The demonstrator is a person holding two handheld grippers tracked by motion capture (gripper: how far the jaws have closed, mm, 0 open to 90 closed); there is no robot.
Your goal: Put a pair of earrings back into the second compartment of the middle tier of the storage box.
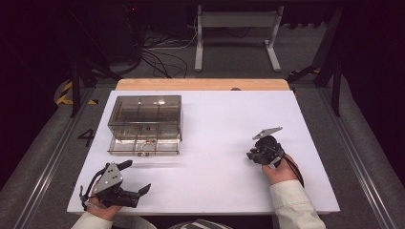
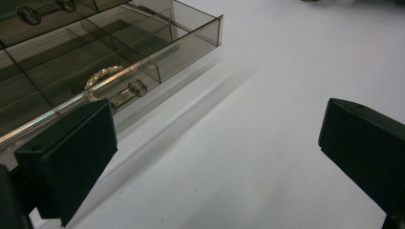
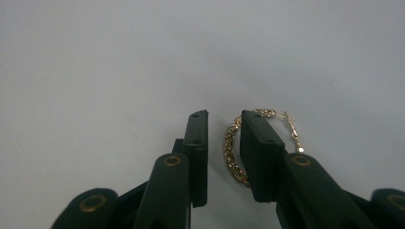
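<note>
Covering the table [image 1: 215,181]: white sheet.

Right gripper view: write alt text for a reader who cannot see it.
The right gripper has its two black fingers close together over a white table, with one side of a gold hoop earring in the narrow gap between them. The rest of the hoop and its clasp show past the right-hand finger; contact cannot be told.
</note>
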